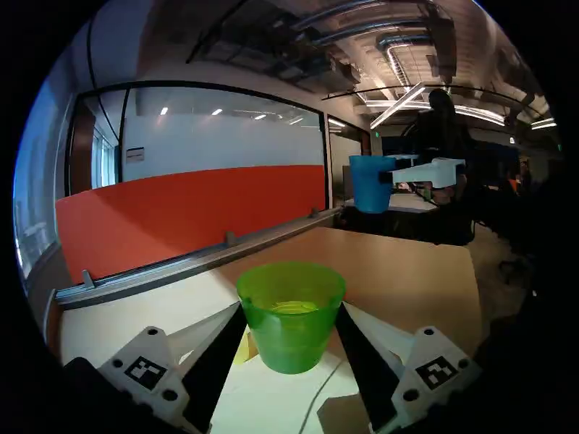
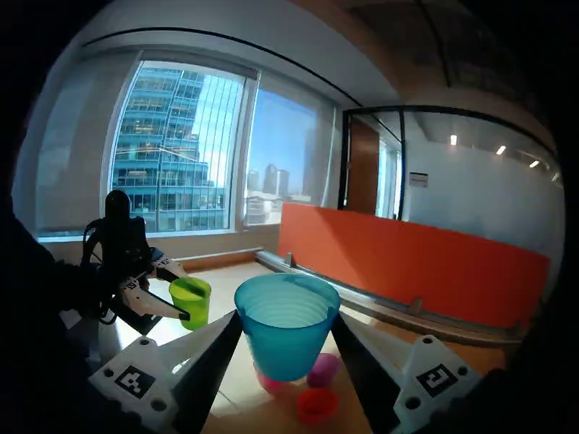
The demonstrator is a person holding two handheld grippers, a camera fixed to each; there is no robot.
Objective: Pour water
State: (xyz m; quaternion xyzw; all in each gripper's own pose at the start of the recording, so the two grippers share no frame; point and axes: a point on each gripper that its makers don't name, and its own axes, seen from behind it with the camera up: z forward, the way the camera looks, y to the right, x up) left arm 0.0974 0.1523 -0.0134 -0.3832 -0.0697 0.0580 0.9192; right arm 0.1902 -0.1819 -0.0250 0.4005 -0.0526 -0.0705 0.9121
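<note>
Left claw (image 1: 289, 312) clamped both sides of a tapered translucent green plastic cup (image 1: 292, 343), water (image 1: 293, 307) sat shallow inside, held over smooth wooden bench (image 1: 405, 275), right claw (image 2: 287, 318) gripped tapered blue plastic cup (image 2: 286, 340), faintly ringed inside.

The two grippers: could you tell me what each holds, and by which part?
The left gripper holds the green cup by its side walls, below the rim; the right gripper holds the blue cup the same way.
</note>
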